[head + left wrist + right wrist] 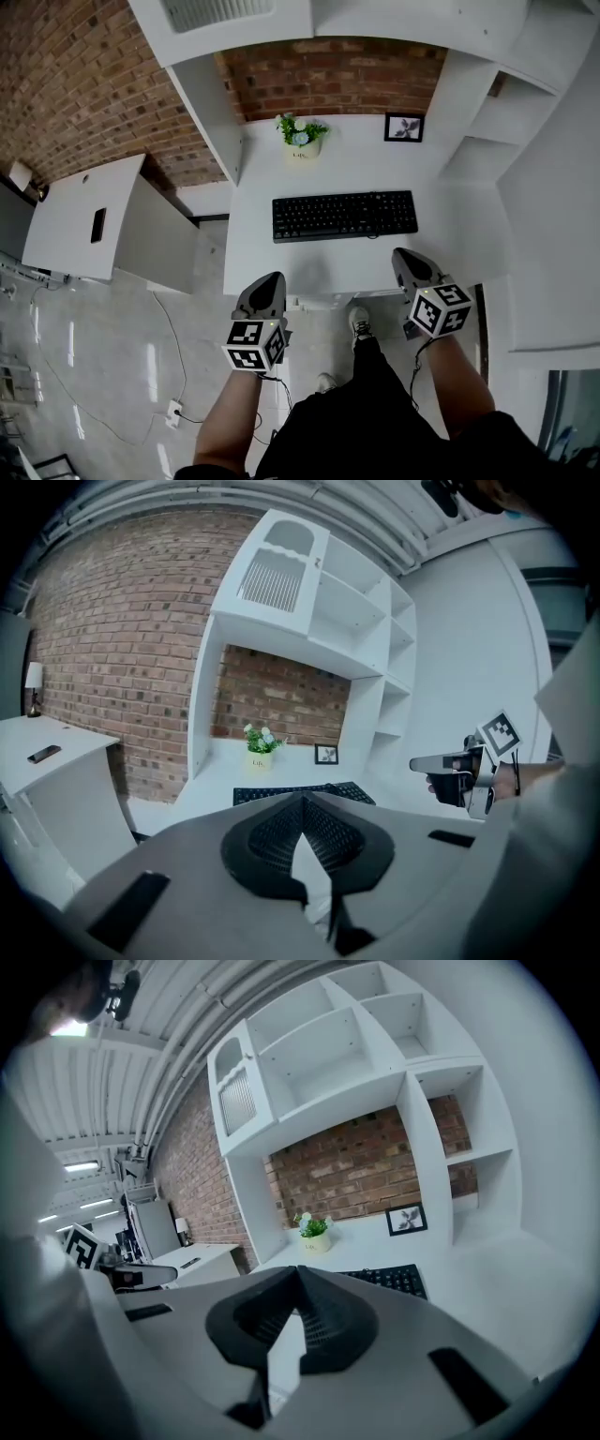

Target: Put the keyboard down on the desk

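The black keyboard lies flat on the white desk, a little back from its front edge. Both grippers hang in front of that edge, over the floor and clear of the keyboard. My left gripper is shut with nothing in it, and my right gripper is shut and empty too. In the left gripper view the jaws of the left gripper meet at their tips, with the keyboard beyond them. The right gripper view shows the right gripper with its tips together and the keyboard to the right.
A small potted plant and a picture frame stand at the back of the desk, against a brick wall. White shelving flanks the desk. A low white cabinet with a phone on it stands at the left. A cable runs to a floor socket.
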